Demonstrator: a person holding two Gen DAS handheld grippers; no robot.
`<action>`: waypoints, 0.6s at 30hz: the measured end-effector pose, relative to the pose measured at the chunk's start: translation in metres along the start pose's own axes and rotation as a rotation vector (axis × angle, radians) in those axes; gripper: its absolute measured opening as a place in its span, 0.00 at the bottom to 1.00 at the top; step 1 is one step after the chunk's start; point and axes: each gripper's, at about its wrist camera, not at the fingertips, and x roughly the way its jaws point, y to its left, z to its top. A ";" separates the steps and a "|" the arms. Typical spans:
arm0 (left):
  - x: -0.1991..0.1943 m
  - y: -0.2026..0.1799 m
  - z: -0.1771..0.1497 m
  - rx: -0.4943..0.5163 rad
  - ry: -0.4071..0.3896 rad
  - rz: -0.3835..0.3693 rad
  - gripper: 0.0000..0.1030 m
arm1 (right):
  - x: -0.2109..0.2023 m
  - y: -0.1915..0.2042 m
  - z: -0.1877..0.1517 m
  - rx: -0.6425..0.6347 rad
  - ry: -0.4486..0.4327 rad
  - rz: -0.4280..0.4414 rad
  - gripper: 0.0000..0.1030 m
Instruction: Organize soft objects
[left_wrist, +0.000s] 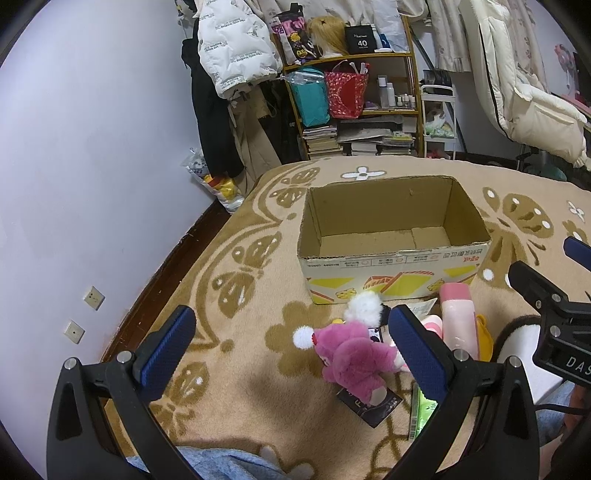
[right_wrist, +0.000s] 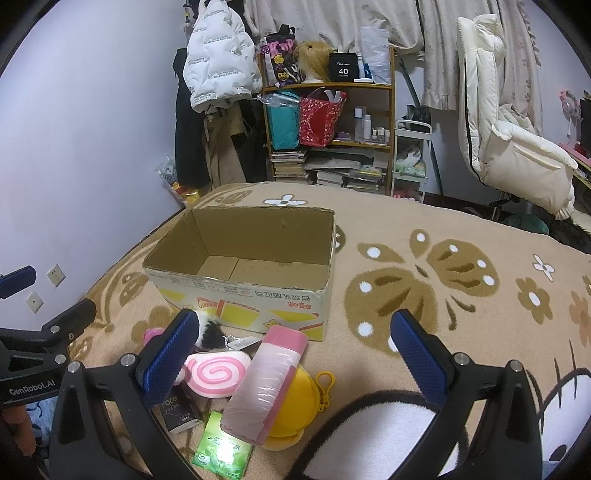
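An open, empty cardboard box (left_wrist: 395, 271) stands on the beige blanket; it also shows in the right wrist view (right_wrist: 243, 302). In front of it lies a pile: a pink plush toy (left_wrist: 354, 356), a white-and-black fluffy toy (left_wrist: 365, 306) (right_wrist: 208, 330), a pink swirl squishy (right_wrist: 216, 373), a pink bottle (left_wrist: 458, 317) (right_wrist: 266, 384), a yellow soft pouch (right_wrist: 295, 402). My left gripper (left_wrist: 291, 354) is open, just above and left of the pink plush. My right gripper (right_wrist: 291, 350) is open and empty, above the bottle and pouch.
A green tissue pack (right_wrist: 223, 452) and a black card (left_wrist: 369, 404) lie in the pile. A bookshelf (left_wrist: 354, 103), hanging coats and a white chair (right_wrist: 517, 147) stand beyond the bed. The wall is at the left.
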 end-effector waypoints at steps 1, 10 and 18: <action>0.000 0.000 0.000 0.000 0.000 0.002 1.00 | 0.000 0.000 0.000 0.001 0.000 0.000 1.00; -0.001 0.000 0.001 0.005 0.001 0.002 1.00 | 0.002 0.001 -0.001 -0.002 0.002 0.001 1.00; -0.003 0.000 0.001 0.008 -0.001 0.005 1.00 | 0.003 0.001 -0.001 -0.003 0.007 0.000 1.00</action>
